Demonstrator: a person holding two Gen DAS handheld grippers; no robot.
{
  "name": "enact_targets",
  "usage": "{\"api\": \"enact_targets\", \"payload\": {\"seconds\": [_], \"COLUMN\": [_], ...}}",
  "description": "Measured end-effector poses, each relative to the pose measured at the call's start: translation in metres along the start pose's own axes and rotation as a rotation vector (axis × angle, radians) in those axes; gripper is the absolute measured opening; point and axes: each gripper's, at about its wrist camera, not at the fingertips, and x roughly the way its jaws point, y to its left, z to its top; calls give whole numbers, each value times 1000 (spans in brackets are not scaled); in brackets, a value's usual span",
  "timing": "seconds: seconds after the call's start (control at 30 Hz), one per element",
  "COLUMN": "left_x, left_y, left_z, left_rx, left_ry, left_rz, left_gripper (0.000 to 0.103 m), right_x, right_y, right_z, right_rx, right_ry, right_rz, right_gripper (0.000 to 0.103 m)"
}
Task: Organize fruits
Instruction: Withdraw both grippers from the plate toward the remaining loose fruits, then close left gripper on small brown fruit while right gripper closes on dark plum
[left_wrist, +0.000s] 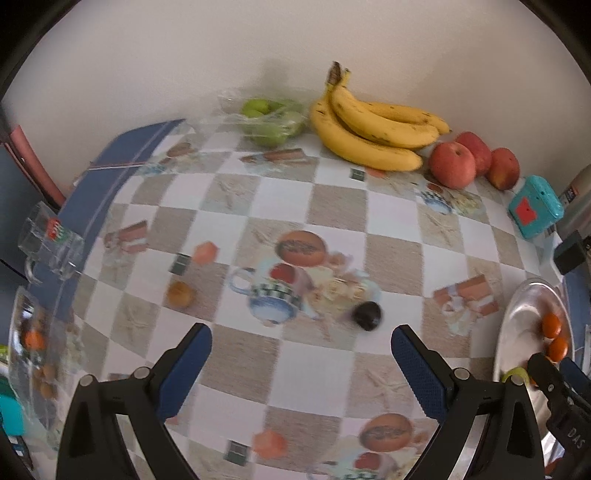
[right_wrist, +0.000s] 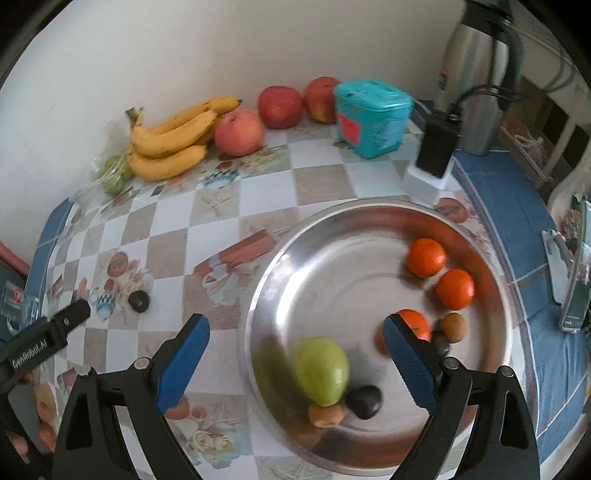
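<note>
Nearest the right wrist camera, the right gripper (right_wrist: 295, 354) hangs with its blue-padded fingers (right_wrist: 183, 363) spread wide apart and empty, over the near-left part of a round metal tray (right_wrist: 369, 214); a green pear-like fruit (right_wrist: 322, 371) lies in the tray just between and slightly beyond the two fingers, touching none of them; pressed against its near side are a small brown fruit (right_wrist: 325, 415) and a dark plum (right_wrist: 364, 401); behind the right finger sits one orange (right_wrist: 413, 326), partly hidden, with a second small dark fruit (right_wrist: 441, 343) and a small brown one (right_wrist: 453, 326) just beside it; two more oranges (right_wrist: 426, 257) rest farther back along the tray's right side.

The left gripper (left_wrist: 301, 365) also has its fingers wide apart, holding nothing, above the checked tablecloth (left_wrist: 332, 210); a dark plum (left_wrist: 366, 315) lies on the cloth just ahead of the gap, nearer the right finger; a small brown fruit (left_wrist: 180, 294) lies well to the left, ahead of the left finger.

Along the wall stand a bunch of bananas (left_wrist: 373, 129), three red apples (left_wrist: 452, 164) just to their right, and green fruit in a clear bag (left_wrist: 271, 118) to their left; a teal box (left_wrist: 535, 206) sits beside the apples; a glass mug (left_wrist: 48, 240) stands at the table's left edge, with a clear bowl (left_wrist: 33, 354) holding small fruit nearer the camera.
</note>
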Motion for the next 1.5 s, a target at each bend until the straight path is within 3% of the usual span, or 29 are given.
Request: {"api": "enact_targets", "payload": {"seconds": [0.37,0.63,1.07,1.3,1.4,1.5], "left_x": [1,5,39,58,64,68], "left_y": [88,139,132,127,125,124], "left_z": [6,9,12,11,10,10], "left_rx": [-156,-287,-239,-211,-216,-223], "left_ry": [-10,-35,-10,10,18,24], "left_rz": [-17,-40,-104,-93,-98,-118], "left_gripper": [99,99,99,97,88,77], "right_x": [10,18,48,64,70,77], "right_y": [69,112,133,143,145,147], "right_z": [-11,-14,-8,-7,-6,-5], "right_rx": [-121,-182,-176,-197,-201,-208], "right_ry": [45,58,63,66,71,74], "right_rz": [146,202,219,206,202,199], "right_gripper": [95,95,95,94,81,78]}}
